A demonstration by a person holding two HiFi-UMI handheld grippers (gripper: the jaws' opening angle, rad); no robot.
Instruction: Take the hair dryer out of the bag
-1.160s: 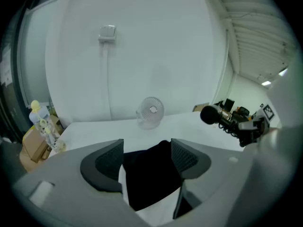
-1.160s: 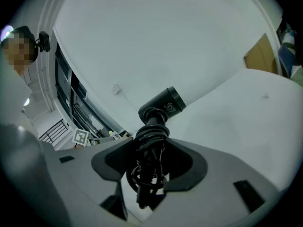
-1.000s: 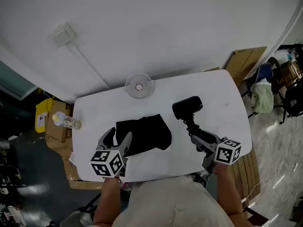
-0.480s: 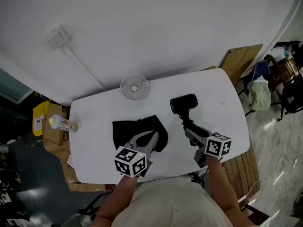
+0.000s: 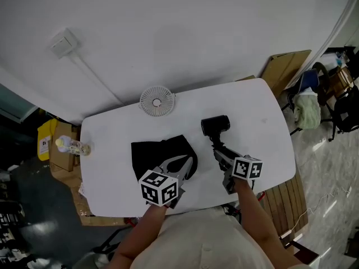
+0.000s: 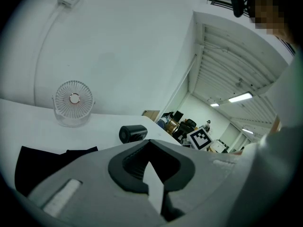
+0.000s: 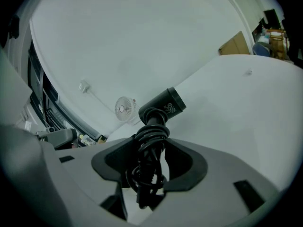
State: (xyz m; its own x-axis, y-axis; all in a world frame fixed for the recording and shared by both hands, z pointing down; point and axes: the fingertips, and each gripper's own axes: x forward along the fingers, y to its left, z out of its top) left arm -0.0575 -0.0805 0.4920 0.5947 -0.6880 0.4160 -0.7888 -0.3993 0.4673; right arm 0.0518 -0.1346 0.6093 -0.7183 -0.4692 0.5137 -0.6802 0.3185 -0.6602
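Change of state, left claw (image 5: 180, 165): a second ago it stands wide open over the near left part of the surface (image 5: 263, 122). It now lies over the bag's near right edge, and its jaws have just been closing until they are fully together. Its own view shows nothing between them; whether they catch any bag fabric cannot be told.

Change of state, right claw (image 5: 220, 153): its grip is unchanged. It stays clamped on the cord-wrapped handle of the hair dryer (image 5: 215, 125) and has come lower and nearer the bag (image 5: 160, 153).

Position of the task's thing: the hair dryer is fully outside the bag, just right of it near the middle of the surface, barrel pointing toward the far edge. Contact between barrel and surface cannot be confirmed.

Assessment: the extraction itself appears complete. The bag lies flat and empty-looking. The remaining step is probably to set the hair dryer down and release it.
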